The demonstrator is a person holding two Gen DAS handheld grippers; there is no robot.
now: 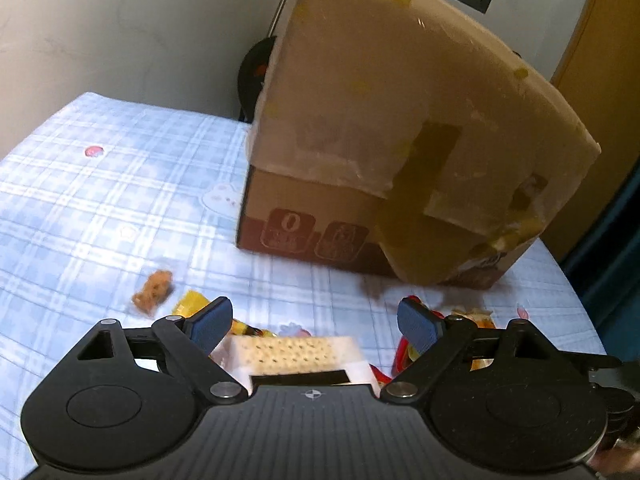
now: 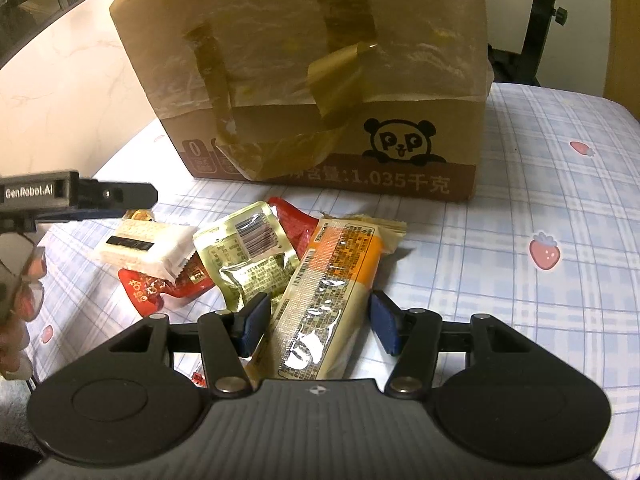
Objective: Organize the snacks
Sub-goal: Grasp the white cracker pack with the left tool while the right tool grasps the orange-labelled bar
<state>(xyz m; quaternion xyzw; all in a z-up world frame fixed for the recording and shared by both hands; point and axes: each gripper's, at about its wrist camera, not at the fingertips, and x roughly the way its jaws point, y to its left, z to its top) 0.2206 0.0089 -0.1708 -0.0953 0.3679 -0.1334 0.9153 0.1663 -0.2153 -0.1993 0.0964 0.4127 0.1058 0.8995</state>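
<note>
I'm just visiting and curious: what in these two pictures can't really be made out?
- Inside of the cardboard box: both views, hidden by its hanging flaps.
- Small brown snack: left wrist view, too blurred to identify.
- Red packets: right wrist view, mostly covered by the white packet and gold pouch.

Your cardboard box (image 2: 320,80) stands on the counter (image 2: 540,200), behind the snack heap. Before it, in the right wrist view: long cracker pack (image 2: 332,292) at right, its near end between your right tongs (image 2: 316,322); flat pouch (image 2: 248,256) just left, overlapping; wafer pack (image 2: 144,248) farther left, lying on another pouch (image 2: 152,288).
</note>
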